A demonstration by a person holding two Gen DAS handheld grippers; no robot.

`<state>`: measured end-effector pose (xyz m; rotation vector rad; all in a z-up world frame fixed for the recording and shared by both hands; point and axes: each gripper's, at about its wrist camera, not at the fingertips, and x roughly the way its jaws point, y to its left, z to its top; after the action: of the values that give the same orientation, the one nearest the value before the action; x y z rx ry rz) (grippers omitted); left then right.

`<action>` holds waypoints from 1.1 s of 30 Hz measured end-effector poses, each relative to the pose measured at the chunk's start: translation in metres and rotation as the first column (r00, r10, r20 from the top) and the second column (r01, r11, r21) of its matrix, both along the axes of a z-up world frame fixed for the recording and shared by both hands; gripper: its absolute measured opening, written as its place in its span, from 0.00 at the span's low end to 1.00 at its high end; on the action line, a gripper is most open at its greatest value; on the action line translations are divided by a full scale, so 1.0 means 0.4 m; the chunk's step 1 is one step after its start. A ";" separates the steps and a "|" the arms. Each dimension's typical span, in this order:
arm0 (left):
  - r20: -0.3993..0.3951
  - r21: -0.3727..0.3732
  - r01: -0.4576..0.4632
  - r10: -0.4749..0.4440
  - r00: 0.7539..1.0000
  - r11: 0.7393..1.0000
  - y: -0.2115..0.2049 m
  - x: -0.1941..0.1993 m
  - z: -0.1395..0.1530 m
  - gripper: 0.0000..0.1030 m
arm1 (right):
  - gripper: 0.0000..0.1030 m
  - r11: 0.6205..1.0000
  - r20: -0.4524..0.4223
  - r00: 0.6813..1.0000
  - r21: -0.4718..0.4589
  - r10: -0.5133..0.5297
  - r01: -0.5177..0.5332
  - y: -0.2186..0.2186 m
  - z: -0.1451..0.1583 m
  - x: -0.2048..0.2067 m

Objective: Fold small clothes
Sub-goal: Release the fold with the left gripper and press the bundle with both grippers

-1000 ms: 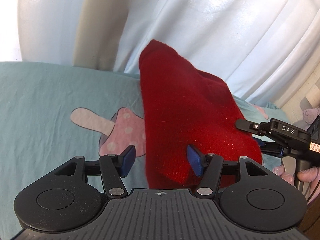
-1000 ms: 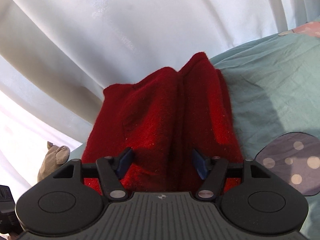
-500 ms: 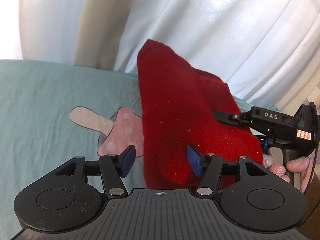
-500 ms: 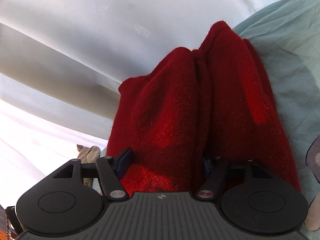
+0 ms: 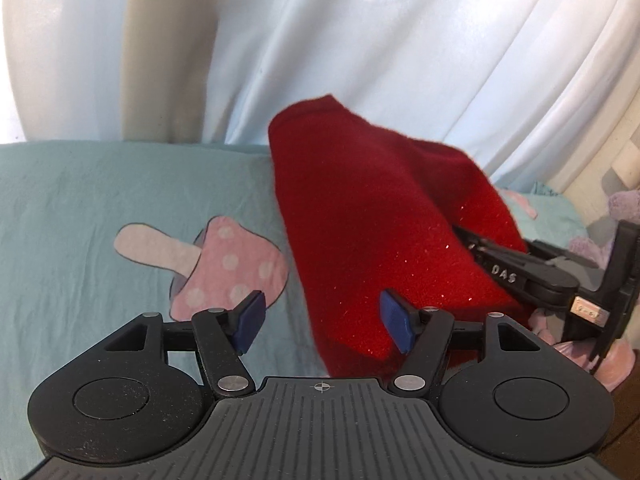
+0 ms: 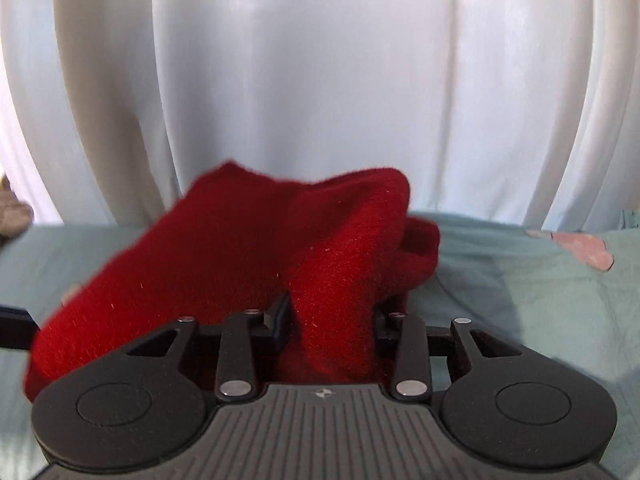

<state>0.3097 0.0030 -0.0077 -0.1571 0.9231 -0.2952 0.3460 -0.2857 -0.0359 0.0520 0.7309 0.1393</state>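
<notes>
The red garment [image 5: 384, 232] is bunched up above the teal sheet [image 5: 80, 200], lifted at its near edge. The right gripper [image 6: 330, 320] pinches a thick fold of it between its fingers (fabric fills the whole gap). The left gripper [image 5: 324, 320] stands wide apart, holding nothing, its right pad [image 5: 394, 322] just at the garment's edge. A pink mushroom print [image 5: 224, 264] lies beside the garment; white curtains [image 6: 320, 80] hang behind.
</notes>
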 end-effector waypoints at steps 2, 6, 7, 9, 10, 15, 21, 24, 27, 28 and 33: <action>0.022 0.036 0.010 -0.011 1.000 0.999 -0.004 -0.007 0.004 0.70 | 0.57 0.999 0.035 0.999 -0.031 -0.020 0.022 -0.002 0.016 -0.016; 0.079 0.029 -0.018 0.015 0.997 0.999 0.021 -0.013 0.066 0.67 | 0.58 0.996 0.122 0.988 0.033 -0.091 0.087 -0.047 0.112 -0.071; 0.090 0.010 -0.019 0.018 0.996 1.000 0.022 -0.009 0.081 0.68 | 0.56 0.995 0.149 0.984 0.039 -0.093 0.088 -0.051 0.131 -0.084; 0.102 -0.022 -0.002 0.005 0.995 1.000 0.005 0.009 0.101 0.70 | 0.42 0.997 0.184 0.981 0.065 -0.060 0.049 -0.051 0.157 -0.102; 0.099 -0.019 0.006 -0.004 0.995 1.000 -0.010 0.019 0.102 0.70 | 0.35 0.997 0.184 0.983 0.080 -0.030 0.015 -0.040 0.162 -0.104; 0.028 0.041 0.056 -0.057 0.998 0.998 -0.076 0.046 0.037 0.69 | 0.18 0.993 0.108 0.989 0.045 0.103 -0.109 0.032 0.127 -0.107; -0.009 0.026 0.075 -0.075 0.997 0.997 -0.082 0.039 -0.029 0.81 | 0.17 0.997 0.009 0.997 0.000 0.079 -0.079 0.024 0.057 -0.134; -0.006 -0.004 0.058 -0.058 0.998 0.998 -0.078 0.040 -0.051 0.85 | 0.17 0.997 0.017 0.997 0.009 0.076 -0.076 0.019 0.033 -0.124; -0.018 -0.051 0.042 -0.043 0.999 0.998 -0.058 0.039 -0.054 0.89 | 0.19 0.996 0.013 0.997 0.052 0.074 -0.074 0.005 0.028 -0.107; -0.028 -0.075 0.042 -0.044 0.999 0.996 -0.045 0.040 -0.048 0.89 | 0.19 0.994 0.011 0.997 0.076 0.076 -0.076 -0.004 0.034 -0.105; -0.043 -0.204 0.010 -0.019 0.999 0.979 0.044 0.078 0.003 0.86 | 0.57 0.911 -0.017 1.000 0.412 0.007 0.000 -0.150 0.080 -0.112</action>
<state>0.3407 0.0206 -0.0066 -0.3468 0.9376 -0.4013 0.3013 -0.3456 -0.0040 0.4575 0.7100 0.2961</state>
